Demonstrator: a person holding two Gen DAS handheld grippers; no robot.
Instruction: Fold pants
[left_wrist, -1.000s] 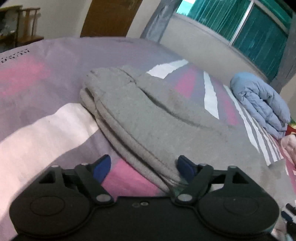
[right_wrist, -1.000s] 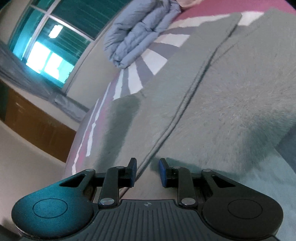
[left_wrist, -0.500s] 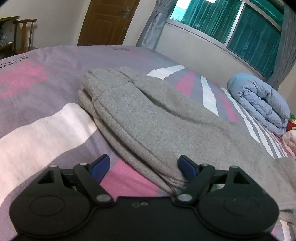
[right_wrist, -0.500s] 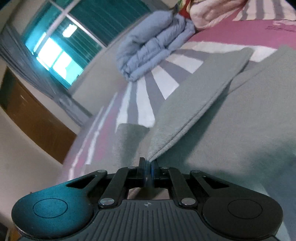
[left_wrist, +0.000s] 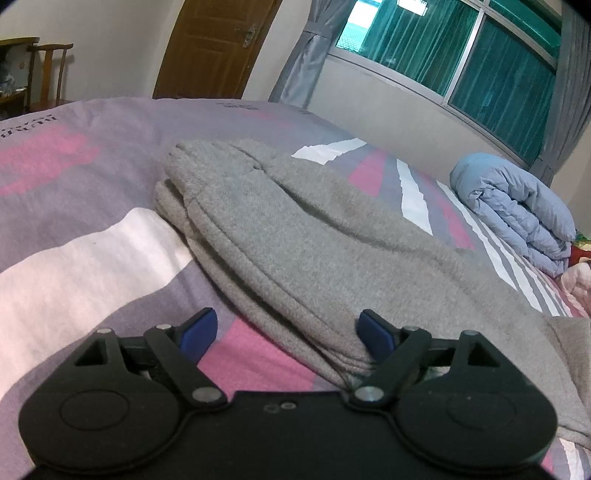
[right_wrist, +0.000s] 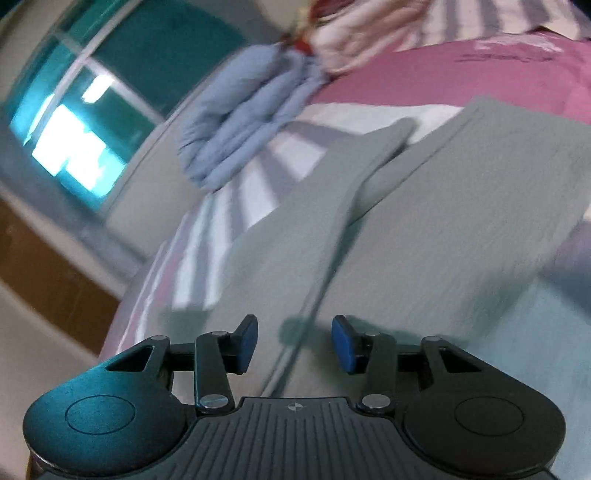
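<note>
1. The right gripper (right_wrist: 294, 339) has its jaws parted, and they have just been opening. A seam edge of the grey pants (right_wrist: 461, 229) runs beneath the gap, but the blue pads press on nothing.
2. Half a second ago that same gripper was pinched tight on the edge of a lifted flap of the pants; now the flap lies dropped flat across the fabric. The picture here is smeared with motion.
3. The left gripper (left_wrist: 286, 334) stands wide open over the near edge of the pants (left_wrist: 295, 236). Its right-hand pad sits just at the stacked folded edges; I cannot tell whether it touches them. Its other pad hangs over the bed cover (left_wrist: 92, 258). It looks much as it did a second ago, a shade wider.
4. The pants lie folded over themselves on the pink, white and lilac bed cover, stretching away from both grippers.
5. A rolled pale blue quilt (left_wrist: 517, 210) rests well apart near the window (left_wrist: 461, 62). A wooden door (left_wrist: 210, 48) and a chair (left_wrist: 51, 74) stand beyond the bed.
</note>
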